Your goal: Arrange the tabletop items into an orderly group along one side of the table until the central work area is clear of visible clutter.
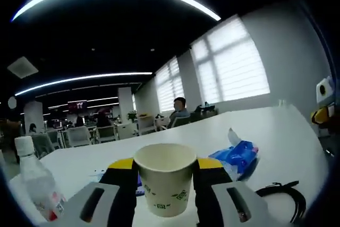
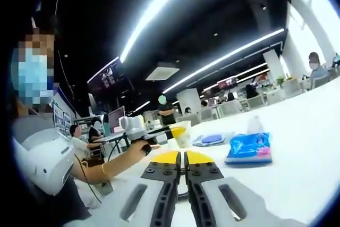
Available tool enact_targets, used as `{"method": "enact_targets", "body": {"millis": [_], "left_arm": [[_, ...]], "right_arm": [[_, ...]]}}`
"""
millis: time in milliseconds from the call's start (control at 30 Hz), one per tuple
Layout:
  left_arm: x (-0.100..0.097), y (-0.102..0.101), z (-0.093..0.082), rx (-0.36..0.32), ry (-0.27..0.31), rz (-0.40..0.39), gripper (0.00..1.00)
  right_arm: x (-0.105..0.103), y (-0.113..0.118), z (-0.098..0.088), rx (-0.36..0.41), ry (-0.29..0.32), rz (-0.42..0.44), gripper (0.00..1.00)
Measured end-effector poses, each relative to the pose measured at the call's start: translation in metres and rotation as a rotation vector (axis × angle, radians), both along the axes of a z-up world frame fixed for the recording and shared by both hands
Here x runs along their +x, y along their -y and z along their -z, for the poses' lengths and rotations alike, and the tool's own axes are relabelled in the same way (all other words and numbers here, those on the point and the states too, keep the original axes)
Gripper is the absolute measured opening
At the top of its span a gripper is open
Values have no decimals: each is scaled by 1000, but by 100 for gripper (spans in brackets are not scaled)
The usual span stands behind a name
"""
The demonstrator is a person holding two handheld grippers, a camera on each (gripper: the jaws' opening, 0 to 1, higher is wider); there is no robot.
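Note:
My left gripper (image 1: 166, 164) is shut on a white paper cup (image 1: 164, 178) with green print, which stands upright between the yellow-tipped jaws. In the right gripper view the same cup (image 2: 181, 133) sits in the left gripper (image 2: 159, 134), held by a person's hand over the white table (image 2: 297, 174). My right gripper (image 2: 184, 157) is shut with nothing in it, low over the table. It also shows at the far right edge of the left gripper view, as the right gripper (image 1: 323, 111). A blue tissue packet (image 1: 237, 156) (image 2: 249, 148) lies just right of the cup.
A clear water bottle (image 1: 33, 183) with a white cap stands at the left. A black cable (image 1: 282, 195) curls on the table at the lower right. A flat blue item (image 2: 211, 139) lies beyond the cup. The table (image 1: 276, 131) stretches away, with chairs and seated people behind.

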State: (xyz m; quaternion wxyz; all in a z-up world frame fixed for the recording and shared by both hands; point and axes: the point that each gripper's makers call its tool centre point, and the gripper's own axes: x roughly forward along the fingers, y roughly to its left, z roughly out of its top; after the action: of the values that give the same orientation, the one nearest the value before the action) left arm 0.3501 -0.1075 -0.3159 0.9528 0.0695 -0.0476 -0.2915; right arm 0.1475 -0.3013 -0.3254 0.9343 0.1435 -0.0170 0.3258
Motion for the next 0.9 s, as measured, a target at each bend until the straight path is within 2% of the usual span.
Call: {"method": "enact_targets", "body": {"millis": [267,433,500,633,833,900], "left_arm": [[-15,-33,-6,-4,38,-51,41],[-34,-51,-10,-23,65,-72,41],[-39,-56,-10,-22,63,-74,41],[-54,-72,-2,23,48,-77,41],[-59,-92,0,18,29,-93,41],[-57,-109,1,13,24,-131,41]], "right_arm": [[1,-6,2,-11,-4,-1,1],[3,-9,8,2,-17,3,1],[3,-11,9,-1,-22,-2,1],[0,-15,8,-8,-22,-12,1],[1,-18,5,-7,-14,-15,1],[2,-19,5,-8,-15,-15,1]]}}
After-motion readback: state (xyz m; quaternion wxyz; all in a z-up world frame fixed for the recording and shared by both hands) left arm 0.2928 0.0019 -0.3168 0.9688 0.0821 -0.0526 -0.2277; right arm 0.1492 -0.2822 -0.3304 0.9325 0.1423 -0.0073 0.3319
